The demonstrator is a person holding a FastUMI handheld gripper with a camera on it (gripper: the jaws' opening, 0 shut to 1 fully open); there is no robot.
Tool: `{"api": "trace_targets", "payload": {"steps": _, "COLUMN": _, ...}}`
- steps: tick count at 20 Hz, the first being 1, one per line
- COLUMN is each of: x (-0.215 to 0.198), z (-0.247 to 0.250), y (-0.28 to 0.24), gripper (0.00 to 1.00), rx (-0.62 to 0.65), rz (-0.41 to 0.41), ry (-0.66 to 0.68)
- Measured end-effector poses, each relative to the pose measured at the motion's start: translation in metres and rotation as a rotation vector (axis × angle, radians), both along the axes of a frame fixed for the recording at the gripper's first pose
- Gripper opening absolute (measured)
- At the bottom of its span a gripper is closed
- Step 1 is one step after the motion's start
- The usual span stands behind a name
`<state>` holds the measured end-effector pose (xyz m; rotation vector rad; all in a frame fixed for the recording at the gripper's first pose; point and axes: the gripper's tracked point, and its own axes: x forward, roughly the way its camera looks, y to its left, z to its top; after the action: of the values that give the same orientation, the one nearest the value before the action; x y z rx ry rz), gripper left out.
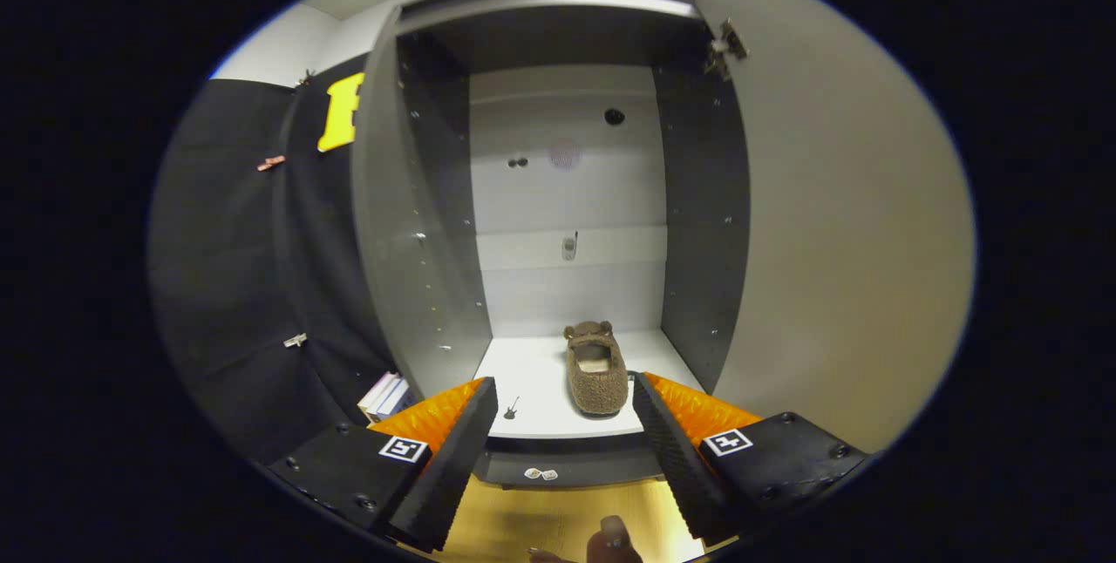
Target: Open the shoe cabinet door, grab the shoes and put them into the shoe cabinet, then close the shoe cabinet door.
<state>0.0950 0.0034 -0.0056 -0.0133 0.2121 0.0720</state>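
One shoe (597,369) inside cabinet (567,197), brown, fuzzy, lying on white bottom shelf (540,380), toe toward back wall, heel toward front edge. Sits a bit right of shelf centre, just beyond fingertips, nearer right finger. Small dark mark on shelf left of shoe, too small to tell what.

Gripper (565,393) empty, fingers spread wide apart, nothing between them, tips at about shelf front edge. Not touching shoe.

Door (837,240) swung fully open on right, hinge visible at top corner. Left side panel (410,223) also standing open-looking; can't tell if door or fixed wall.

Progress, judged: door-opening done, at least one shoe placed & released. Can't tell whether a 2nd shoe is left to fetch. Remaining for sure: shut door. Prob. next: back out, go round to door's outer face, push closed.

Outward: books (385,396) stacked by cabinet's left foot, wood floor (558,519) below, fingertips of a hand (602,541) low between gripper fingers.
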Motion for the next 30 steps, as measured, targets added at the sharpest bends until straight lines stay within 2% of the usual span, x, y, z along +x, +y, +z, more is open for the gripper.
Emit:
{"api": "trace_targets", "payload": {"steps": 4, "x": -0.072, "z": 0.044, "y": -0.01, "gripper": 0.99, "rx": 0.059, "rz": 0.058, "ry": -0.094}}
{"api": "trace_targets", "payload": {"steps": 8, "x": -0.136, "z": 0.073, "y": -0.042, "gripper": 0.98, "rx": 0.075, "rz": 0.074, "ry": -0.131}}
{"api": "trace_targets", "payload": {"steps": 16, "x": -0.227, "z": 0.114, "y": -0.135, "gripper": 0.98, "rx": 0.012, "rz": -0.032, "ry": -0.265}}
{"api": "trace_targets", "payload": {"steps": 20, "x": -0.237, "z": 0.121, "y": -0.178, "gripper": 0.98, "rx": 0.015, "rz": -0.097, "ry": -0.31}}
{"api": "trace_targets", "payload": {"steps": 30, "x": -0.232, "z": 0.12, "y": -0.266, "gripper": 0.98, "rx": -0.008, "rz": -0.212, "ry": -0.281}}
